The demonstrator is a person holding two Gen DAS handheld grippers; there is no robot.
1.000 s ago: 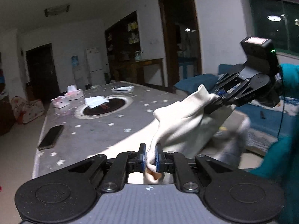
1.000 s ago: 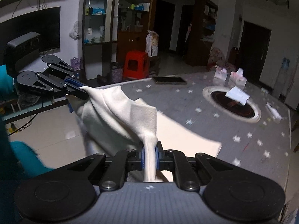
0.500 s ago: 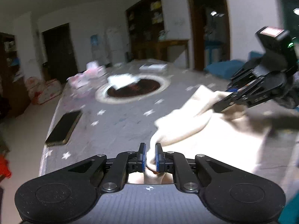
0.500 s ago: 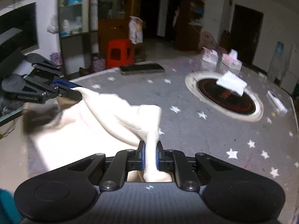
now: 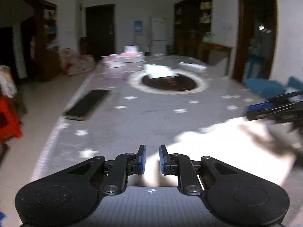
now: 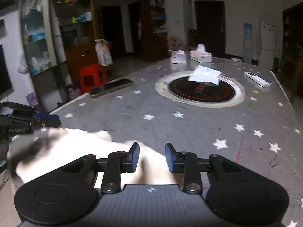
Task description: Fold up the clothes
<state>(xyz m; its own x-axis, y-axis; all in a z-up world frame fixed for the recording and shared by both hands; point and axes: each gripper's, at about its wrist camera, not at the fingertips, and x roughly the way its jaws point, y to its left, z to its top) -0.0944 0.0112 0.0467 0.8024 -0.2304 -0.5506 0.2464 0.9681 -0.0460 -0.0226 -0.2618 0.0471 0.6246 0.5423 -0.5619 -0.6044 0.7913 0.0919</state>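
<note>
One cream garment (image 6: 72, 151) lies flat on the near end of the grey star-printed table (image 6: 198, 124), its cloth spread under and ahead of both tools; in the left wrist view the same cloth (image 5: 227, 151) fills the lower right, blurred. The left gripper (image 5: 152, 159) hangs over the garment's edge with its jaws opening, a clear gap between the two blue pads and no cloth pinched there; the right gripper (image 6: 152, 158) stands wider, jaws also opening, pale fabric visible below the gap but not pressed by either pad. Each tool shows at the margin of the other's view.

Farther out on the table: one round dark hob (image 6: 201, 90) ringed in pale trim, with one white folded paper (image 6: 205, 74) lying across its far rim; two phones (image 6: 111, 87) end to end near the left edge; one white remote (image 6: 256, 78) toward the right; two pink-and-white tissue boxes (image 6: 200, 55) at the far end. Beyond the table stands one red plastic stool (image 6: 91, 76) before dark shelving.
</note>
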